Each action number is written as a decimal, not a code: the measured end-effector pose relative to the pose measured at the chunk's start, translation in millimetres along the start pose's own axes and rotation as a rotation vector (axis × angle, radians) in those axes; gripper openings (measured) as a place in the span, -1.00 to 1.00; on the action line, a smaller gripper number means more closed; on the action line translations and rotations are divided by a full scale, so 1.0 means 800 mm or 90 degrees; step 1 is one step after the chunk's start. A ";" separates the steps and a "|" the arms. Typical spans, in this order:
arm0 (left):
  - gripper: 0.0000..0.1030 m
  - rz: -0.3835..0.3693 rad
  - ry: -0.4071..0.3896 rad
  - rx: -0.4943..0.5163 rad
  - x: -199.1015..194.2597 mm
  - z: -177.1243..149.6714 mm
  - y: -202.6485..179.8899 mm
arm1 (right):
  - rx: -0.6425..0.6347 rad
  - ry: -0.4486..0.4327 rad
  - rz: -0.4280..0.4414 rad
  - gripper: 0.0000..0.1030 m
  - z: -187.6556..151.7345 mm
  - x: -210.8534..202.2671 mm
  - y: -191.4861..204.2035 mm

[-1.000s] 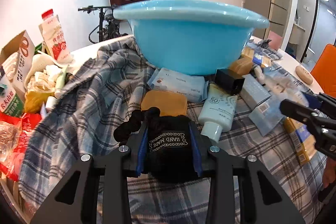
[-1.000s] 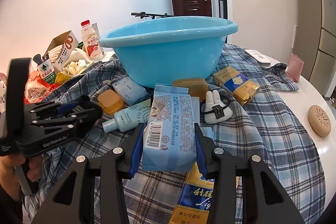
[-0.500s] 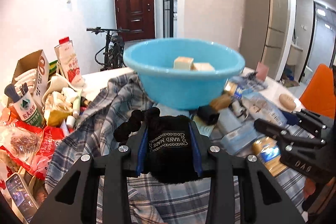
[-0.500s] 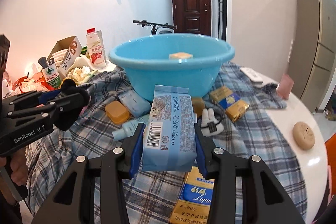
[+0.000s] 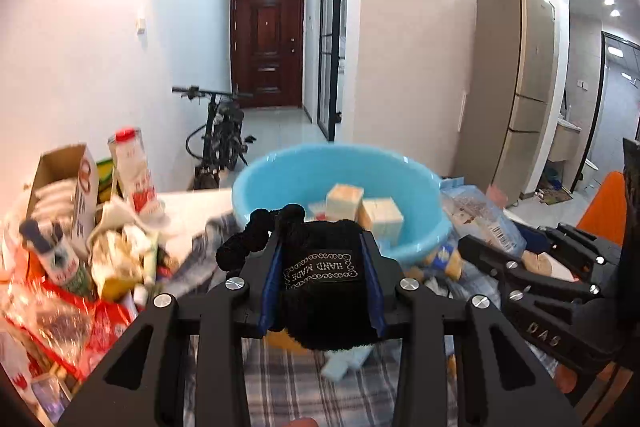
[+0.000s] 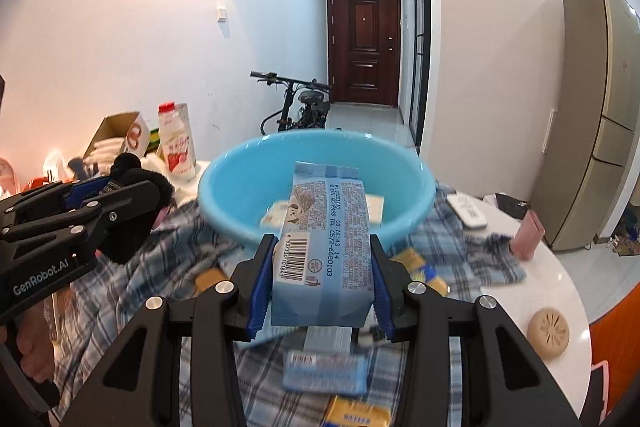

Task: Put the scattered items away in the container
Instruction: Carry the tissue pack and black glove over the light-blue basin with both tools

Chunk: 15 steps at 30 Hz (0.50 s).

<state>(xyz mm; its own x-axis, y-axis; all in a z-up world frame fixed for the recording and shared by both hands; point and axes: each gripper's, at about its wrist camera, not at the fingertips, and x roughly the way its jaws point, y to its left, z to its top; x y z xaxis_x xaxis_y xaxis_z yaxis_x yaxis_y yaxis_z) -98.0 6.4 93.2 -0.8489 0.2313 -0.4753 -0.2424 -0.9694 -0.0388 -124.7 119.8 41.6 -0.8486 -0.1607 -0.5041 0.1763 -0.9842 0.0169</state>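
Left gripper (image 5: 320, 259) clamped on black fuzzy pouch (image 5: 324, 291), raised near blue basin (image 5: 280, 183) for dropping in. Right gripper (image 6: 320, 267) pinching blue packet (image 6: 324, 259) upright, likewise aimed at the basin; more items scattered on plaid cloth (image 6: 460, 239).

Boxes (image 5: 362, 207) lie in the basin (image 5: 280, 175), which stands on the cloth (image 6: 472, 247); carton (image 5: 136, 175) at its left.

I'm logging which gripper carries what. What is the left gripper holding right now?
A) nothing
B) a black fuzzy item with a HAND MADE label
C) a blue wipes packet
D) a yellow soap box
B: in the left wrist view the left gripper is clamped on the black fuzzy item; the blue wipes packet is in the right gripper.
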 end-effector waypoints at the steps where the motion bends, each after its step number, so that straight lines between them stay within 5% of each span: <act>1: -0.33 0.000 -0.005 -0.003 0.003 0.010 -0.001 | 0.000 -0.002 -0.001 -0.12 0.009 0.004 -0.001; 15: -0.32 0.049 -0.034 0.002 0.059 0.064 -0.002 | 0.012 -0.008 -0.023 -0.12 0.096 0.070 -0.015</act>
<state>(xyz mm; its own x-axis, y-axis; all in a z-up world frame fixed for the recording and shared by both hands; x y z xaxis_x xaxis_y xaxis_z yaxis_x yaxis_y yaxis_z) -161.5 23.1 116.1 -0.8888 0.1608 -0.4291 -0.1775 -0.9841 -0.0013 -212.2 116.7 79.5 -0.8603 -0.1263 -0.4939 0.1364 -0.9905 0.0158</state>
